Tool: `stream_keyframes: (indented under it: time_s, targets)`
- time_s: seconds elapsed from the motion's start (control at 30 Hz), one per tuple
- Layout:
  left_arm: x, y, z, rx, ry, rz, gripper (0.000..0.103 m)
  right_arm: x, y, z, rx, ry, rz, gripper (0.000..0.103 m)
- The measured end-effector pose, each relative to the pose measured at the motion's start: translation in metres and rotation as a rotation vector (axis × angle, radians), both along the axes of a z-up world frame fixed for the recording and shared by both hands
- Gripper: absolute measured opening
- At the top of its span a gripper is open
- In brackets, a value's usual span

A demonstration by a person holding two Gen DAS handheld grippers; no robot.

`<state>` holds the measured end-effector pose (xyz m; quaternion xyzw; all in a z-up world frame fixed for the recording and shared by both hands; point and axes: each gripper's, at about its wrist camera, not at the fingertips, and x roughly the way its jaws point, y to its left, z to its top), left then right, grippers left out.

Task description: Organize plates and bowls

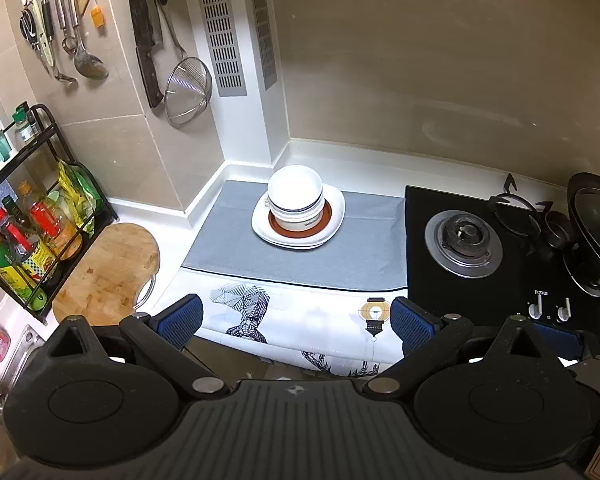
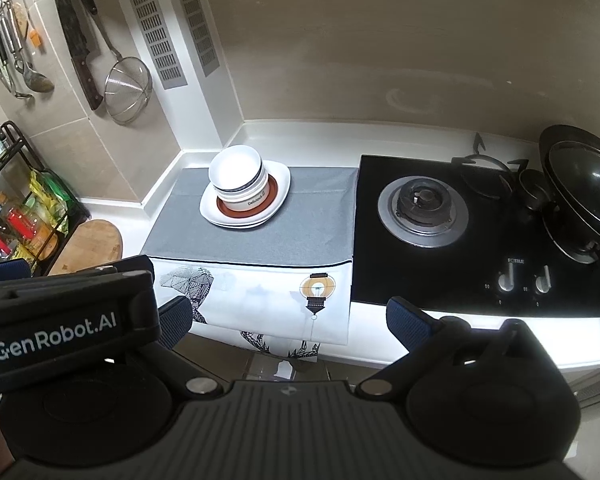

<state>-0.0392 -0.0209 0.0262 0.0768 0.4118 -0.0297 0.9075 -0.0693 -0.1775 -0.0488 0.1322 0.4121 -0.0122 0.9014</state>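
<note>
The stacked bowls [image 1: 296,200] sat nested on a brown saucer [image 1: 300,229] atop white plates [image 1: 336,208], all on the grey mat [image 1: 360,252] just left of the black stove [image 1: 464,240]. The left gripper [image 1: 296,320] and right gripper [image 2: 288,320] hung nearer than the mat, well apart from the stack, fingers spread wide, grasping nothing.

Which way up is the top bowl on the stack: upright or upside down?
Upright. The top bowl shows its open white interior and round rim facing up in both wrist views, nested on the bowls below, which stand on the plates.
</note>
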Motion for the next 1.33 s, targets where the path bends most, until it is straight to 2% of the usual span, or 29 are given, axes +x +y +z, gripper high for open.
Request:
stream_keyframes:
  time_s: [0.93,1.17,1.33]
  targets:
    - [-0.004,-0.007,-0.001,0.010,-0.010,-0.024,0.100,-0.008,-0.002,-0.004,0.019,-0.012,-0.024,0.103]
    - [0.007,0.005,-0.005,0.002,0.002,-0.021,0.100,0.006,0.009,-0.006,0.011,0.001,-0.016,0.103]
    - [0.029,0.029,-0.014,-0.014,0.023,-0.005,0.101,0.030,0.029,-0.012,-0.001,0.022,0.011,0.103]
